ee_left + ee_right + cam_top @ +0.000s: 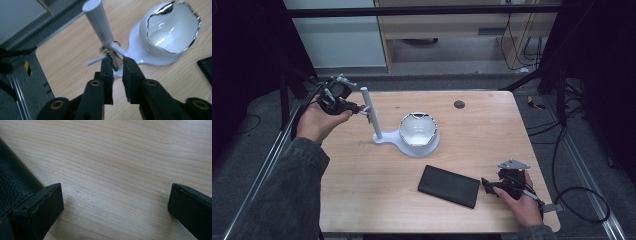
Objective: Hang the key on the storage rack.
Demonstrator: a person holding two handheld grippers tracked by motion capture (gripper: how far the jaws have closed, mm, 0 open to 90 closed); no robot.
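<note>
— What is the surface, and what room is around it?

— A light wooden table (pixel 362 200) with rounded corners fills the middle of the high view. It has one dark round hole (pixel 459 104) near its upper edge. Grey floor lies around it, a pale cabinet stands at the top of the frame, and cables lie at the right.

— How many things are on the table?

— One white stand (pixel 384 136) with an upright post (pixel 98 21), in the centre. One white bowl (pixel 418 129) with a silver, jagged rim sits on its flat base. One black leather-textured case (pixel 449 186) lies flat at the lower centre. One bunch of keys (pixel 114 60) hangs on a peg of the post.

— And the tongs?

— Two. The left gripper (pixel 117 65), at the upper left of the high view, is closed to a narrow gap with the keys between its jaws. The right gripper (pixel 115 202), at the lower right, is wide open and holds nothing; one jaw is just beside the case.

— What is hard to see?

— The keys are blurred and partly hidden by the jaws, so I cannot count them. The case is cut off in both gripper views.
</note>
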